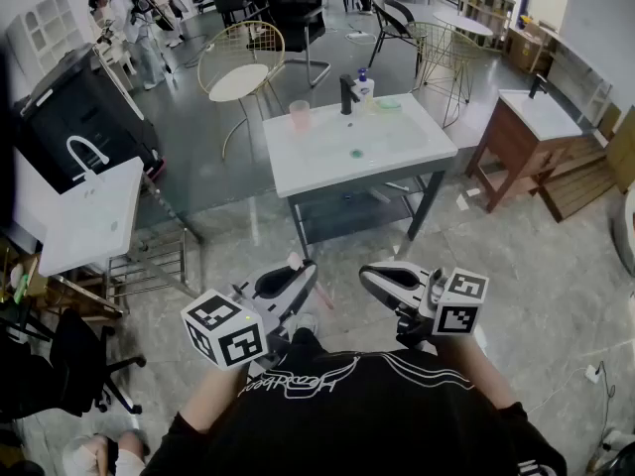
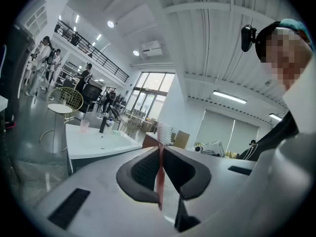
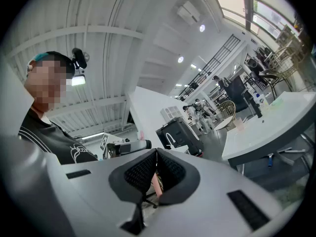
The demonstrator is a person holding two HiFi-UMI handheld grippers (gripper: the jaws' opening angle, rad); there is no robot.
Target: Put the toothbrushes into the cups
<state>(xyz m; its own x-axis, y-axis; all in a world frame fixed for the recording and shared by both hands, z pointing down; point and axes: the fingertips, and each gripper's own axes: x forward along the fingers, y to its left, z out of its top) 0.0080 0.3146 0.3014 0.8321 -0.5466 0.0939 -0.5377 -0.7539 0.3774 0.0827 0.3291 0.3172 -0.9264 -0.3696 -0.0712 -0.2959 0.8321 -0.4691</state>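
Vertically, slim pink toothbrush, white bristles

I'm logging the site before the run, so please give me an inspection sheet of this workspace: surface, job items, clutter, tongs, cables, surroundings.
Surface: white sink counter, ahead of the person across open floor.
Job's things: one pink cup on the counter, left of the tap. A toothbrush stands bristles up in the left tongs. A pink handle sits in the right tongs, apparently a second brush, head not seen.
Clutter: black tap, bottle and green item by the basin.
Tongs: left shut on the toothbrush; right shut on the pink handle.
Cables: white cord on the floor at right.
Surroundings: wire chair, wooden sink unit, people in the background.
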